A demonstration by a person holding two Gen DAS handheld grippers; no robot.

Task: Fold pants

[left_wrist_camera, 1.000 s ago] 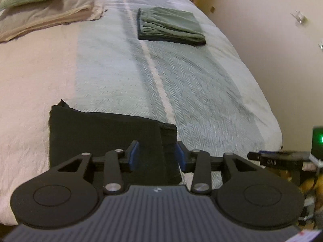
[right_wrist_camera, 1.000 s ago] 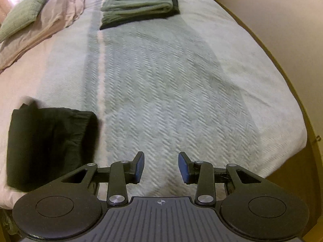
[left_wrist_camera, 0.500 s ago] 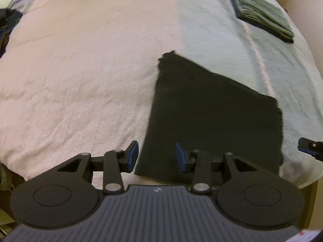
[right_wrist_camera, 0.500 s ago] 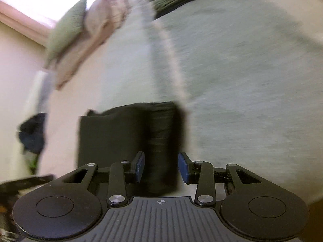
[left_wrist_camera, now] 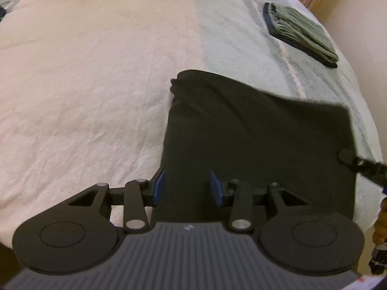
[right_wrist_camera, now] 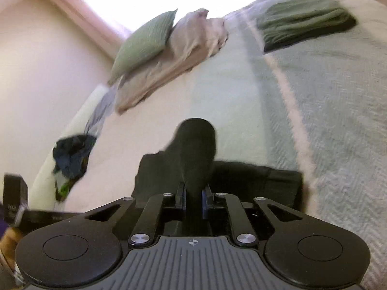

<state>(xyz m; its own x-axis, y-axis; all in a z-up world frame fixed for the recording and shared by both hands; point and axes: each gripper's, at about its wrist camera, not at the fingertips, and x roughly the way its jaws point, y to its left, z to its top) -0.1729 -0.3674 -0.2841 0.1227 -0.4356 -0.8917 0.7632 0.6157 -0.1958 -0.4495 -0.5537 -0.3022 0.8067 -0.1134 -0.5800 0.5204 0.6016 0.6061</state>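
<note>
- The black pants (left_wrist_camera: 254,140) lie near the foot edge of the bed (left_wrist_camera: 96,72), already folded down into a compact rectangle, sitting right where the pink half of the cover meets the grey-green half.
- The right gripper (right_wrist_camera: 193,199) is clenched on a bunched ridge of the pants' fabric, which humps up just ahead of its fingers; it's at the pants' right edge.
- The left gripper (left_wrist_camera: 187,188) is released, jaws spread wide, hovering over the pants' near-left corner with nothing in it.
- My guess: most of the folding is done, and what's left is one last fold or carrying the bundle over.
- A finished-looking stack of folded clothes (left_wrist_camera: 302,32) sits well beyond the pants, toward the pillows (right_wrist_camera: 145,41).
- No containers anywhere, just a loose heap of dark clothes (right_wrist_camera: 71,154) far left of the pants.
</note>
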